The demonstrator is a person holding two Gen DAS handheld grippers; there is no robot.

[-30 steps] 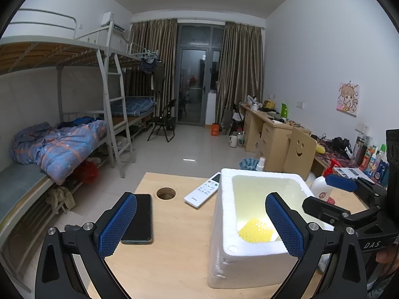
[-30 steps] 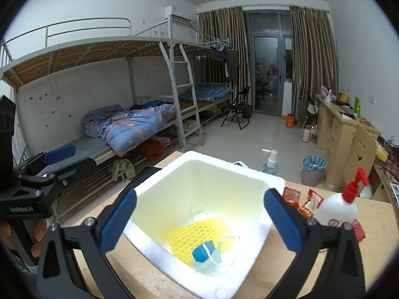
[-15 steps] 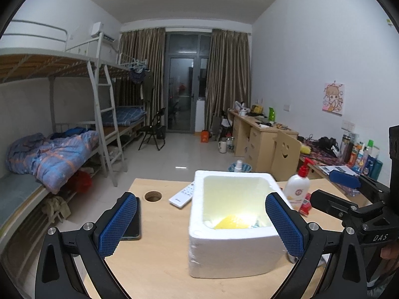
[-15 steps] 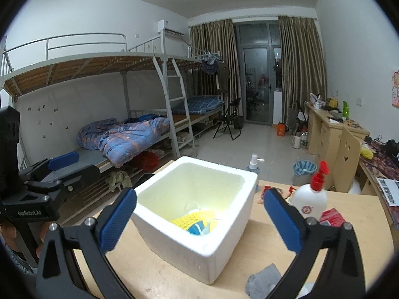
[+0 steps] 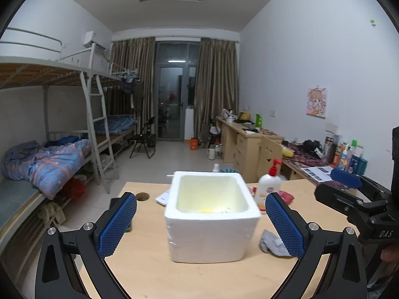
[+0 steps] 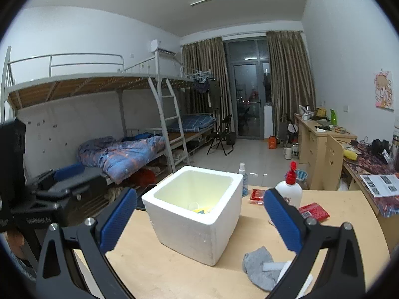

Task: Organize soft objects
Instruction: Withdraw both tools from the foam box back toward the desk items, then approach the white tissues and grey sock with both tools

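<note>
Now both grippers hang spread and empty: the left gripper (image 5: pixel 200 220) faces the foam box (image 5: pixel 210 214), the right gripper (image 6: pixel 199 220) beside it. A grey sock (image 6: pixel 259 264) lies crumpled on the bench (image 6: pixel 174 274) at the box's four o'clock. It likely goes next: pinch the bunched middle, lift clear of the rim. Inside the box, something yellow (image 6: pixel 203 209) shows.

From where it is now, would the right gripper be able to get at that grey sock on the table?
Probably yes. The grey sock lies in the open on the table, beside the foam box, just below the open right gripper. Nothing covers it.
</note>
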